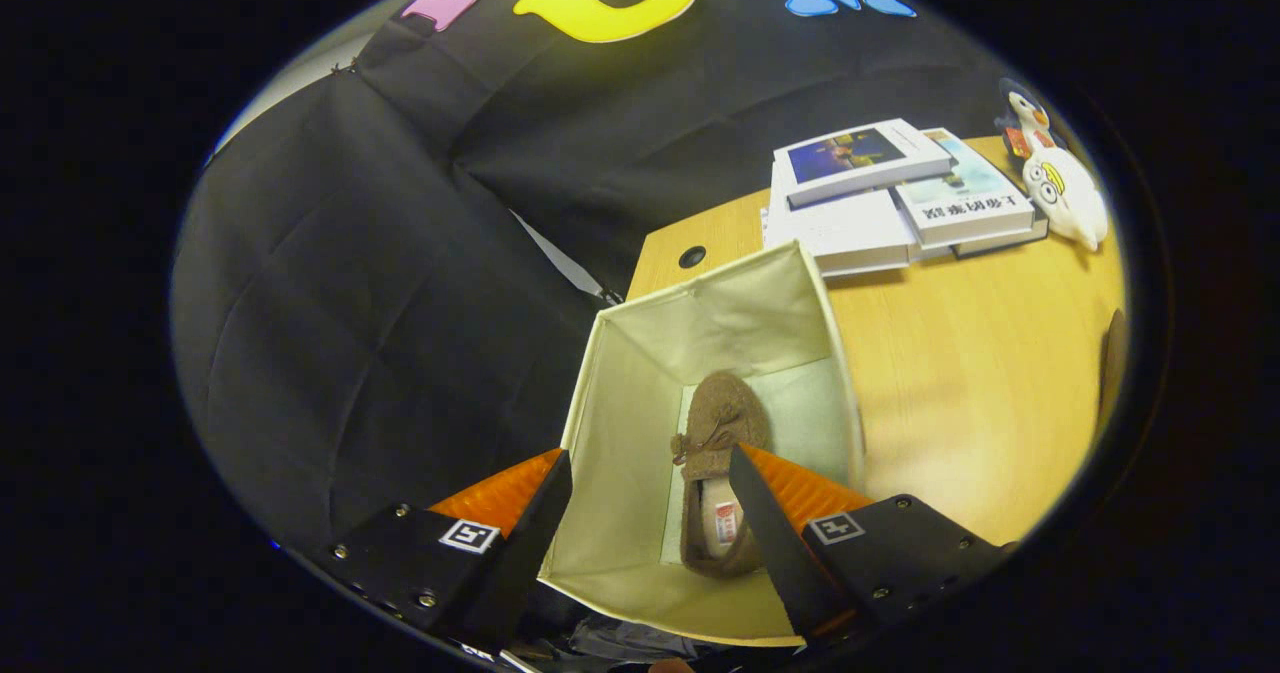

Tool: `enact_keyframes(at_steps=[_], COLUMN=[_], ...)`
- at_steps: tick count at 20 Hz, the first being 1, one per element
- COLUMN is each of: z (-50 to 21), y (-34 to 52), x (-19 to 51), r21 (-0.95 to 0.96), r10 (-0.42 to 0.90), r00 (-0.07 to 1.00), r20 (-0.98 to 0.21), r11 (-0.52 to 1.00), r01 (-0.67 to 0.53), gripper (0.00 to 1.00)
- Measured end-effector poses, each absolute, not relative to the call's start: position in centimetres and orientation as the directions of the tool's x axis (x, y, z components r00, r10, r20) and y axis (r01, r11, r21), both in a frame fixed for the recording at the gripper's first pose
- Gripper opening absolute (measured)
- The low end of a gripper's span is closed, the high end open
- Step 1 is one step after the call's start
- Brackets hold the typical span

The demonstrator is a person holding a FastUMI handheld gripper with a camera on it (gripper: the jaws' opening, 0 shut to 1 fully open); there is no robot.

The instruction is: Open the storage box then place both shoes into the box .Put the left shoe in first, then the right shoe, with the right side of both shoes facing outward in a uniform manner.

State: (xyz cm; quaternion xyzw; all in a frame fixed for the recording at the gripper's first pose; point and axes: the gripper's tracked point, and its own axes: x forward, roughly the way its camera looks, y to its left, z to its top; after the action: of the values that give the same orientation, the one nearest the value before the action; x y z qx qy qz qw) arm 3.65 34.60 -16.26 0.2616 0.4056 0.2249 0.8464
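A cream fabric storage box [640,373] stands open at the left end of a wooden desk, just ahead of and below my fingers. One brown suede shoe [720,423] lies on the box's floor, toe pointing away from me, its insole showing near the right finger. My gripper [650,473] hovers over the box's near part, open, with nothing between its fingers. The left fingertip hangs by the box's left wall; the right fingertip overlaps the shoe's heel end in the view.
The wooden desk [960,373] stretches to the right of the box. A stack of books [880,198] lies beyond the box, with two small toy figures [1060,183] beside it. A round cable hole [691,256] sits near the desk's far left corner.
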Motion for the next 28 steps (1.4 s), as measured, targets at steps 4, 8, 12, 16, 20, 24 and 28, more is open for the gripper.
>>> enact_keyframes(at_steps=[4, 8, 12, 16, 20, 24, 28], z=[-14.1, -13.8, -14.3, -15.4, -16.7, -18.7, -21.3], y=[29.6, 23.8, 17.5, 11.2, 5.5, 0.2, -4.0], x=[3.9, 4.0, 3.5, 2.6, 1.3, 0.5, -0.6], r21=[0.592, 0.54, 0.454, 0.354, 0.304, 0.237, 0.202], r10=[0.565, 0.509, 0.431, 0.344, 0.269, 0.188, 0.129], r00=[0.626, 0.673, 0.714, 0.749, 0.762, 0.769, 0.756], r20=[-0.537, -0.536, -0.551, -0.567, -0.589, -0.611, -0.642], r11=[0.781, 0.82, 0.873, 0.922, 0.947, 0.97, 0.979], r01=[-0.197, -0.19, -0.177, -0.155, -0.1, -0.049, 0.004], gripper=[0.96, 0.96, 0.97, 0.98, 0.97, 0.97, 0.98])
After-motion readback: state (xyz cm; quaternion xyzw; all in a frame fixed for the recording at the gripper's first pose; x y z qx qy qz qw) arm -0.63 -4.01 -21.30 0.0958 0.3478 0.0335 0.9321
